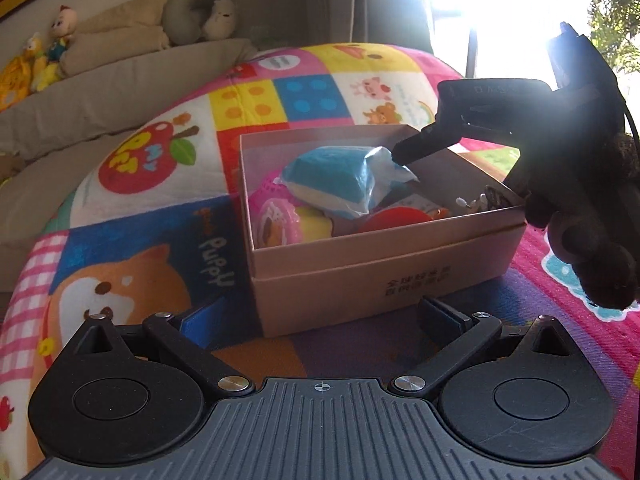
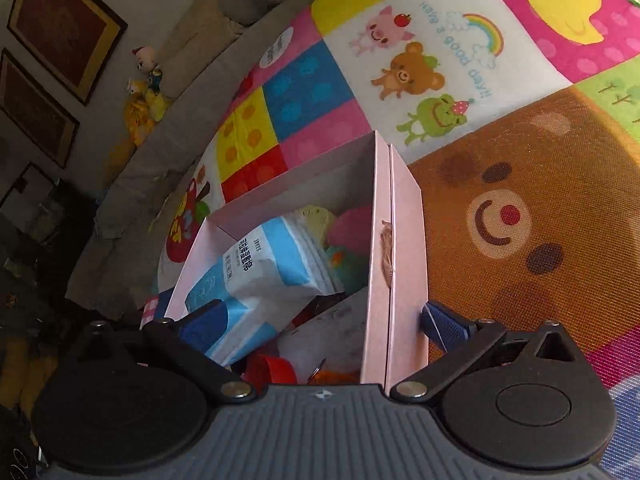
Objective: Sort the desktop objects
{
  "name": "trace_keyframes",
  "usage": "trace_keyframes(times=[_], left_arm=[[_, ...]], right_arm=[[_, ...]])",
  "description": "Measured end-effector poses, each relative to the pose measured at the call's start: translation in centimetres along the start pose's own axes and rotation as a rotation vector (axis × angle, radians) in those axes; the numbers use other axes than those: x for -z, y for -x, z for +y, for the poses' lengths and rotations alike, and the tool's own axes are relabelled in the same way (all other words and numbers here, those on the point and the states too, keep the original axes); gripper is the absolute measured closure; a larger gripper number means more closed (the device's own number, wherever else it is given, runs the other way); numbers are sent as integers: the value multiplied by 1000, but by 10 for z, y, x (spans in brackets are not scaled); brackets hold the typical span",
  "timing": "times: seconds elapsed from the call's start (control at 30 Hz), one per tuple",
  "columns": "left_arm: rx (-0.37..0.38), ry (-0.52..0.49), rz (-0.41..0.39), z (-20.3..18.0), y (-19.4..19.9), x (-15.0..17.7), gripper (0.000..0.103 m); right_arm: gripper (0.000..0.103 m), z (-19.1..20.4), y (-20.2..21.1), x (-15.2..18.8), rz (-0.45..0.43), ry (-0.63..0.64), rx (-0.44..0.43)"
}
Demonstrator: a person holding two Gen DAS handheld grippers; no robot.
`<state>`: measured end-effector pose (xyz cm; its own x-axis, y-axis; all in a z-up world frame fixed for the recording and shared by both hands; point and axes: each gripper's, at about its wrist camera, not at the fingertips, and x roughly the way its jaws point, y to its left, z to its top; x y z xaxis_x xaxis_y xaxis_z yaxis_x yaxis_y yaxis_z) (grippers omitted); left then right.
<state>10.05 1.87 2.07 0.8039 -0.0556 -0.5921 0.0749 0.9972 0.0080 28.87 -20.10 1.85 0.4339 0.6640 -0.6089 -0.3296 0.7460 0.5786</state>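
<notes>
An open cardboard box sits on a colourful play mat. On top inside lies a blue-and-white tissue pack, over a pink round case, a yellow item and a red lid. My left gripper is open, low in front of the box's near wall, holding nothing. My right gripper comes in from the right, one finger touching the pack's end. In the right wrist view, the right gripper is open astride the box wall, one finger over the tissue pack.
A person's dark-gloved hand holds the right gripper beside the box. The play mat spreads wide around the box. A grey sofa with plush toys runs along the back, and framed pictures hang on the wall. A bright window glares at the back right.
</notes>
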Motion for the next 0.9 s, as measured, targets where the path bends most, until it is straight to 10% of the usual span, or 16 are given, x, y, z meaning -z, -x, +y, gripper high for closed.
trace_keyframes(times=[0.3,0.53,0.9], left_arm=[[-62,132,80,17,15,16,0],[-53,123,120,-7,24,38,0],[-116,92,100,-25,41,55,0]], right_arm=[[0,17,94,73,-267,23,164],[0,30,97,152,-70,223,358],[0,47,87,181,-64,391,471]])
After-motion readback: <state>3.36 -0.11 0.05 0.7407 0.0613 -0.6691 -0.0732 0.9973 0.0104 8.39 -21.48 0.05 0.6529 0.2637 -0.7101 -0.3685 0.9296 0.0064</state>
